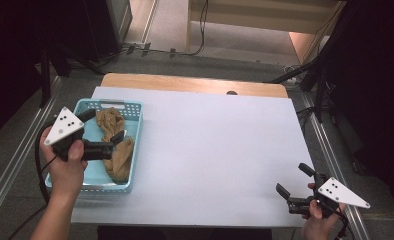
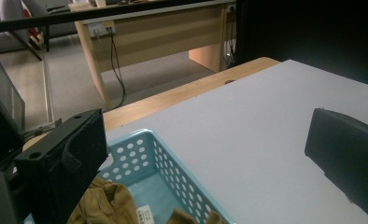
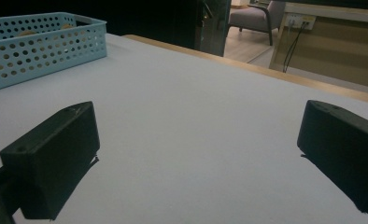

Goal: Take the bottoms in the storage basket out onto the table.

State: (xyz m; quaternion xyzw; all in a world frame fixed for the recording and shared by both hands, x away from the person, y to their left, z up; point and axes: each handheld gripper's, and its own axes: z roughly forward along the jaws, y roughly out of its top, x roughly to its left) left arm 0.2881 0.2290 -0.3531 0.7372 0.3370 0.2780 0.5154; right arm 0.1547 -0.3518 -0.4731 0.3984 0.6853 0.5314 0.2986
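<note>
We log the left gripper (image 1: 103, 131) over the light-blue perforated basket (image 1: 135, 145), jaws spread wide and holding nothing. The tan cloth (image 1: 116, 145) lies crumpled inside that basket, directly under and between the jaws; in the high view one jaw tip sits at the cloth's upper end and the other near its middle, though we cannot tell whether either touches the fabric.

The high view gives us the cloth's whole length: a long bunched strip running from the basket's far wall to its near wall, folded and twisted, brownish-tan. The left gripper view gives us what the high view does not: the left gripper (image 2: 205, 154) looks past the basket (image 2: 173, 172) rim, with the cloth (image 2: 105, 203) just below its left-hand jaw, showing soft creases and a small white label (image 2: 146, 214) lying beside the fabric on the basket floor. The writing on the label is too small to read.

The right gripper (image 1: 295, 182) rests well apart from the basket, low over the pale grey table cover (image 1: 215, 150) at its near right corner, jaws likewise wide apart and empty. From the right gripper view, the right gripper (image 3: 196, 154) has bare table cover (image 3: 196, 116) between its jaws, and the basket (image 3: 42, 49) stands far ahead to its left.
</note>
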